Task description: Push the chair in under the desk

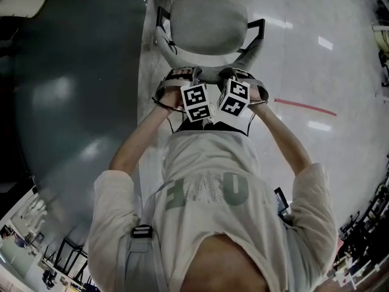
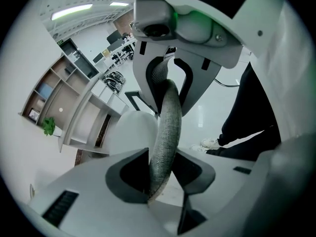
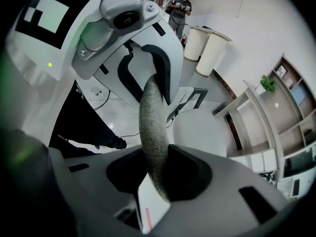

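An office chair with a grey fabric seat [image 1: 206, 23] stands just ahead of me on the pale floor, beside the right edge of a dark grey desk top [image 1: 67, 78]. Both grippers come down on the top edge of its backrest. In the head view my left gripper [image 1: 182, 75] and right gripper [image 1: 238, 75] sit side by side, their marker cubes almost touching. The left gripper [image 2: 160, 177] has the grey backrest edge [image 2: 165, 132] clamped between its pads. The right gripper [image 3: 158, 177] is closed on the same backrest edge [image 3: 150, 127]. The backrest hides most of the chair's base.
A red tape line [image 1: 304, 107] runs across the floor to the right of the chair. Open shelving [image 2: 64, 107] lines the far wall, with a potted plant [image 3: 269, 83]. Two white cylinders [image 3: 205, 46] and a standing person [image 3: 178, 6] are far off.
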`<state>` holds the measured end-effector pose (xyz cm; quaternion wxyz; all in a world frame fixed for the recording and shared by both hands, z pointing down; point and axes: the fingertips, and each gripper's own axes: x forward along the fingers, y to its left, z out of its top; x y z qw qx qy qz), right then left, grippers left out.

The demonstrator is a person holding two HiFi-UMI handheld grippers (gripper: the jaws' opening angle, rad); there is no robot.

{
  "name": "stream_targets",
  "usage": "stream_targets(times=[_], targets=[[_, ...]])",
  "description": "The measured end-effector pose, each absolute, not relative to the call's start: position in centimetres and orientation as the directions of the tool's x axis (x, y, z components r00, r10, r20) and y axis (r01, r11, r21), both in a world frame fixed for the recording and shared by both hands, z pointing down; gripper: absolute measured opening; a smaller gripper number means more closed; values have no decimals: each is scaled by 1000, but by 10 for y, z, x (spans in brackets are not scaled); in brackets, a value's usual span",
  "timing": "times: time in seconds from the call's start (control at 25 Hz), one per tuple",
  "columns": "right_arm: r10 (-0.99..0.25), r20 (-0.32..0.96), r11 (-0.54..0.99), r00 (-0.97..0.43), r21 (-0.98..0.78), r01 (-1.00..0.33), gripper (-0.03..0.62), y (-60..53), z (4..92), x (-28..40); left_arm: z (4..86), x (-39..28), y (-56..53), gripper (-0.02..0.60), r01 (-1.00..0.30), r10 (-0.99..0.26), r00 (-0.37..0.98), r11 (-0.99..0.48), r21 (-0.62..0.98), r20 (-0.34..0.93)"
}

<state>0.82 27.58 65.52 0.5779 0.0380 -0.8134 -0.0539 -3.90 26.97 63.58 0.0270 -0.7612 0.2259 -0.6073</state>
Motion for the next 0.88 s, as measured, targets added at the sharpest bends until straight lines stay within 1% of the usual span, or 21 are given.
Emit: stream_targets(times=[0.12,0.32,0.68,0.88], targets=[[-133,938,991,-320,136,-11,110,254,654,3,635,-44,247,147,-316,-397,164,-888,-333,903],[-156,945,988,-286,149,-46,112,224,659,12,639,-36,221,149,-310,-405,189,-889,-336,895],[-149,952,988,-268,130,-85,114,174,663,8,642,-40,169,153,-306,-431,222,-883,-357,875],[-158,951,985,-267,134,-106,115,136,656,13,635,-35,128,158,-310,-423,225,-885,-347,878]])
